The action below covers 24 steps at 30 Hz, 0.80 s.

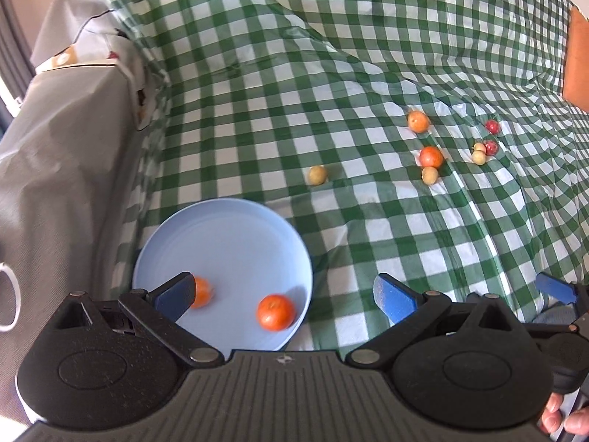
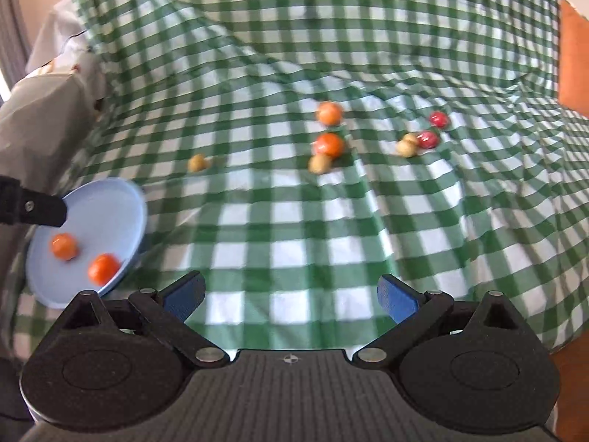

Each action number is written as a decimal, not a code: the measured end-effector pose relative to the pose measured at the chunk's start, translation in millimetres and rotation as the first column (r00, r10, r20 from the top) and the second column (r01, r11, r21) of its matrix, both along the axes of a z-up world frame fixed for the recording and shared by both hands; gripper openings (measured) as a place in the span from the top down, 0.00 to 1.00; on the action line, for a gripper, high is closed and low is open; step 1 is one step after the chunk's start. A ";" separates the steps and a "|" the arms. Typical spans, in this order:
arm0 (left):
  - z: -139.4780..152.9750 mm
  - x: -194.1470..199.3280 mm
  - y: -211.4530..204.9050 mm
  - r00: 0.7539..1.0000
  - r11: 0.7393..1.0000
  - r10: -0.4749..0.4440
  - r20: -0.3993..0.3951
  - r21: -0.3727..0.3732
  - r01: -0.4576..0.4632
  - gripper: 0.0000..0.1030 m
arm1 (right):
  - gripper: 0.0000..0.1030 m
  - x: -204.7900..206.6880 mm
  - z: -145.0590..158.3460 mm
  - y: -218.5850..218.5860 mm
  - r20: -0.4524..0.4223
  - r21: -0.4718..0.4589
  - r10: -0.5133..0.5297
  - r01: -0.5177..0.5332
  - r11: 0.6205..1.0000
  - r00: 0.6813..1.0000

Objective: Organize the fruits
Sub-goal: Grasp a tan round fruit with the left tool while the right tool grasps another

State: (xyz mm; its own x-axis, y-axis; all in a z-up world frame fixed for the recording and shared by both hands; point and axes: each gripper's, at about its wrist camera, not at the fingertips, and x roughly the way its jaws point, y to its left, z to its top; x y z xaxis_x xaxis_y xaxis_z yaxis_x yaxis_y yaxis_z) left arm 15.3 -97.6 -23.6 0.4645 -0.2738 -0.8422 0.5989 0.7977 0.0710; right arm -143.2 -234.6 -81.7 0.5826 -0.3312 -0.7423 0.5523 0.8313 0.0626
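A light blue plate (image 1: 221, 228) lies on the green checked cloth and holds two orange fruits (image 1: 276, 312); one of them (image 1: 202, 291) is blurred beside my left fingertip. My left gripper (image 1: 283, 294) hangs open just above the plate's near edge, nothing between its fingers. In the right wrist view the plate (image 2: 106, 202) sits at far left with both oranges (image 2: 103, 267). My right gripper (image 2: 291, 294) is open over bare cloth. Farther off lie two more oranges (image 2: 329, 144), several small yellow fruits (image 2: 319, 164) and two red ones (image 2: 427, 139).
The cloth is creased and rises into a fold at the back. Grey covered furniture (image 1: 66, 140) stands left of the plate. An orange surface (image 1: 578, 62) shows at the right edge. A hand (image 1: 563, 418) holds the other gripper at lower right.
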 end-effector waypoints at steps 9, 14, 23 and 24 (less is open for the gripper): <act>-32.3 54.3 -58.9 0.998 1.000 0.005 -0.061 -0.013 -0.006 0.00 | 0.04 26.1 -24.1 -54.5 0.029 -0.058 -0.043 0.045 0.997 0.999; -59.1 94.5 -101.3 0.999 1.000 0.004 -0.037 0.018 -0.003 0.00 | 0.07 59.0 -43.1 -88.2 0.043 -0.076 -0.043 0.046 0.996 0.998; -113.6 150.4 -141.5 0.995 0.997 -0.040 -0.095 0.065 0.046 0.00 | 0.29 129.7 -83.0 -116.4 0.031 -0.021 -0.010 0.011 1.000 0.999; -119.4 154.2 -143.0 0.994 0.996 -0.036 -0.105 0.074 0.044 0.01 | 0.29 136.4 -86.8 -117.9 0.024 -0.025 -0.011 0.012 1.000 1.000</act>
